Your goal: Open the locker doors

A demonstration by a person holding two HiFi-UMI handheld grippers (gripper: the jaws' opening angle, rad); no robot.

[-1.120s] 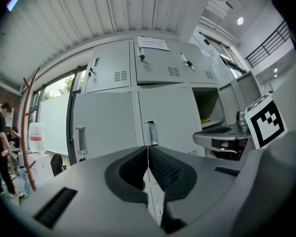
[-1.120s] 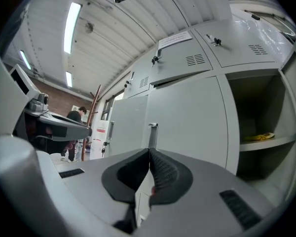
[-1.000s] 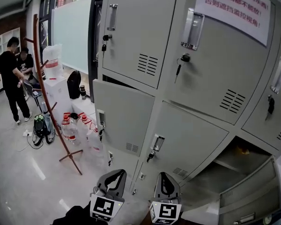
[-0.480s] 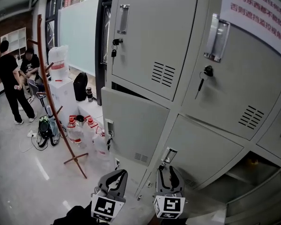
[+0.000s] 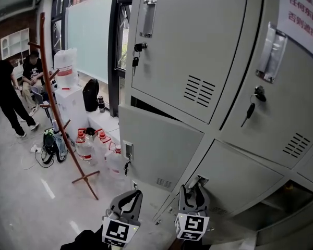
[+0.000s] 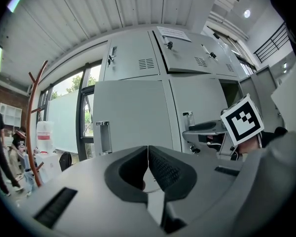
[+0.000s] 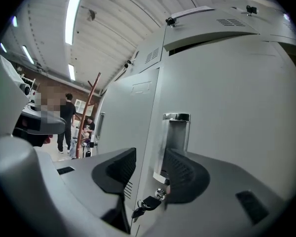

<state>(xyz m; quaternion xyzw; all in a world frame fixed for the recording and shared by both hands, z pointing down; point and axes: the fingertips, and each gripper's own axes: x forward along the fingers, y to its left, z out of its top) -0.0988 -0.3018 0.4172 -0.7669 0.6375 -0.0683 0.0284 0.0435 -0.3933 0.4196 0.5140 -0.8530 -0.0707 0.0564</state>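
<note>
The right gripper (image 7: 150, 157) has just been opening its fingers: from together a second ago, they now stand apart. The chrome handle (image 7: 175, 132) of a lower locker door (image 5: 240, 176) shows between them, not pressed. The head view slides left along the lockers, so the open locker (image 5: 295, 199) and the paper notice (image 5: 302, 14) now sit nearly at the right edge.

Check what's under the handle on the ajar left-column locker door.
Below the handle sits a lock with keys hanging from it. The door covers the locker's inside; only a dark gap shows along its top edge.
</note>
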